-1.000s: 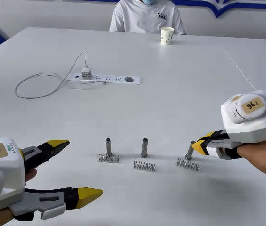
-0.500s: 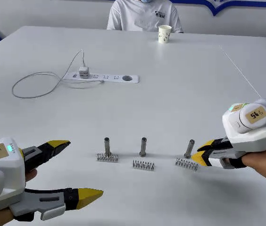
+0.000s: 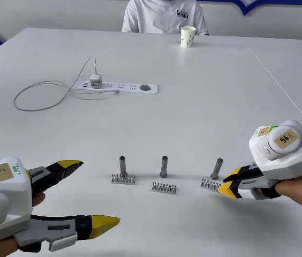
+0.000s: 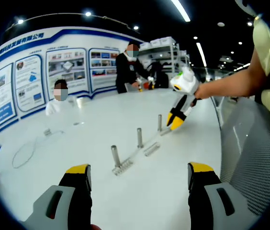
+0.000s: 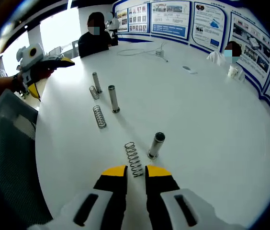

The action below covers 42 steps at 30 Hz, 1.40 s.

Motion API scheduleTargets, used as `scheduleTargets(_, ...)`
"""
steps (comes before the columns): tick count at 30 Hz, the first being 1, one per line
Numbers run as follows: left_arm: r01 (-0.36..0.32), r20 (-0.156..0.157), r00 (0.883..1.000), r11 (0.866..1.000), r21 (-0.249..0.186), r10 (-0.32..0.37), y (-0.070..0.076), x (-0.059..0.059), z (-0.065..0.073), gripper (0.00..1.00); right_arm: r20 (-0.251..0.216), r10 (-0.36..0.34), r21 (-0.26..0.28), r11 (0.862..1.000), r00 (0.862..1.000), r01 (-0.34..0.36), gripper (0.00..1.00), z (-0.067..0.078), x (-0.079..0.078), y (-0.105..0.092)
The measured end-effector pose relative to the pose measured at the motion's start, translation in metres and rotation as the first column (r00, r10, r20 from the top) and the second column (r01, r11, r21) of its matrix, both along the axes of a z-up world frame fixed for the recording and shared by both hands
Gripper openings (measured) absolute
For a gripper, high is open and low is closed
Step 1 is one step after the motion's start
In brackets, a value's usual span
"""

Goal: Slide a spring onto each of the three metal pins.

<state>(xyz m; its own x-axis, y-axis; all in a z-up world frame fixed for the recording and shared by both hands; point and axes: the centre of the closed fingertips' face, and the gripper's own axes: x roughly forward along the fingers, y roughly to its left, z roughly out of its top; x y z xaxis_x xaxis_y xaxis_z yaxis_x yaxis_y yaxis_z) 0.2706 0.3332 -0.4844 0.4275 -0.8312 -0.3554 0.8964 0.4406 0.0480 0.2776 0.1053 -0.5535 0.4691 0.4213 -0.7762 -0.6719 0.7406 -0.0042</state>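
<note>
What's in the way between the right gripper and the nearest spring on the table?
Nothing visible. The right gripper, its jaws slightly apart, sits at the near end of the spring, which lies flat on the table. The pin stands beside the spring, not between them.

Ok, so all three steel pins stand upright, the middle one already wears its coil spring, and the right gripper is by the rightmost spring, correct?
No: the middle steel pin is bare; its coil spring lies flat on the white table before it, per the head view. All three pins do stand upright, and the right gripper is by the rightmost spring.
</note>
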Motion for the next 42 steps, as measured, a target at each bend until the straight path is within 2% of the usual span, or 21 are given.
scheduleTargets(11,-0.010,-0.003,1.000,1.000,0.005,0.011,0.001,-0.003,0.000,0.84,-0.019,0.108,-0.060,0.992,0.994,-0.109,0.15,-0.008,-0.003,0.001)
scheduleTargets(22,-0.023,-0.003,1.000,1.000,0.004,0.023,0.002,-0.005,-0.001,0.84,-0.041,0.153,-0.091,0.984,0.987,-0.156,0.13,-0.013,-0.002,0.001)
scheduleTargets(27,-0.019,-0.006,1.000,1.000,0.004,0.019,0.000,-0.007,-0.002,0.84,-0.046,0.156,-0.089,0.983,0.987,-0.160,0.12,-0.013,-0.002,0.001)
scheduleTargets(35,0.021,-0.017,1.000,1.000,0.010,-0.021,-0.009,-0.014,-0.007,0.83,-0.050,0.153,-0.085,0.984,0.987,-0.157,0.12,-0.010,-0.006,0.004)
scheduleTargets(42,0.093,-0.033,0.995,0.995,0.025,-0.092,-0.023,-0.023,-0.014,0.80,-0.046,0.173,-0.082,0.981,0.984,-0.176,0.11,-0.003,-0.014,0.012)
